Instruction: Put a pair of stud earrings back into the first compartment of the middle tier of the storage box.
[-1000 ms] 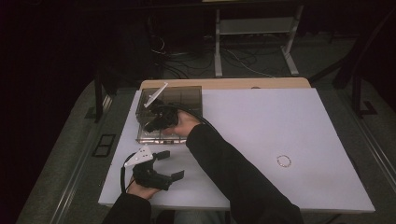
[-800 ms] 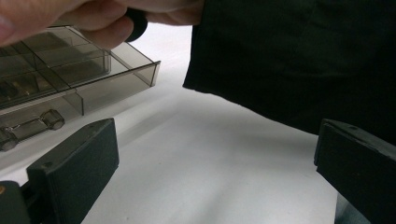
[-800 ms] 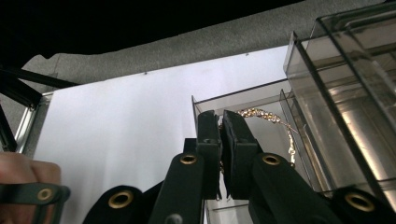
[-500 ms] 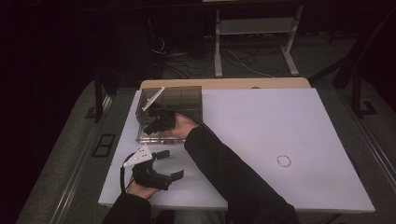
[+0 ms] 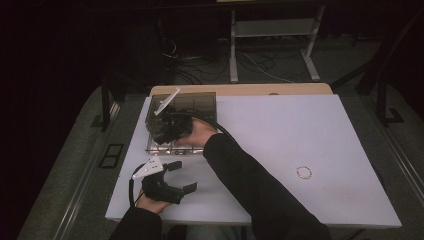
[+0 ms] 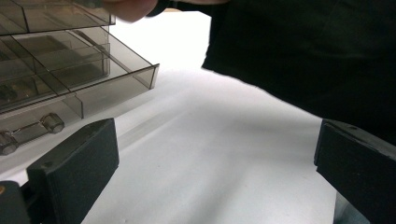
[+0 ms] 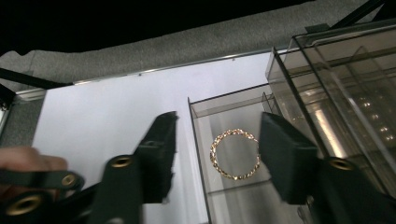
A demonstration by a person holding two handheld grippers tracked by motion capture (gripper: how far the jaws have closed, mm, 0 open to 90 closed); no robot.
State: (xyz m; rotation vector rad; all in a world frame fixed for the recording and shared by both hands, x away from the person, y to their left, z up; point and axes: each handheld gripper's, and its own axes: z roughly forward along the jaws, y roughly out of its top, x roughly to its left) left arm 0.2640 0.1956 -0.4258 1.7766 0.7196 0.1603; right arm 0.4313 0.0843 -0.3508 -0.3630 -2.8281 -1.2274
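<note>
A smoky clear drawer box (image 5: 200, 102) stands at the table's far left, one drawer (image 7: 201, 107) pulled out. A gold chain bracelet (image 7: 235, 177) lies flat in a compartment of that drawer. My right gripper (image 7: 217, 135) hangs just above it, at the box's front (image 5: 167, 127). Its jaws have just been opening and now stand apart on either side of the bracelet without touching it. My left gripper (image 5: 184, 176) rests on the white table near the front left, open with nothing in it (image 6: 215, 154). The box's corner (image 6: 93, 60) is close ahead of it.
A second bracelet (image 5: 297, 172) lies on the white table (image 5: 300, 125) towards the right. The person's right sleeve (image 5: 250, 185) crosses the table's front middle. Cables and a metal stand's legs (image 5: 270, 55) are on the floor beyond the far edge.
The right hand has lifted slightly over the drawer box. The left gripper has kept still.
</note>
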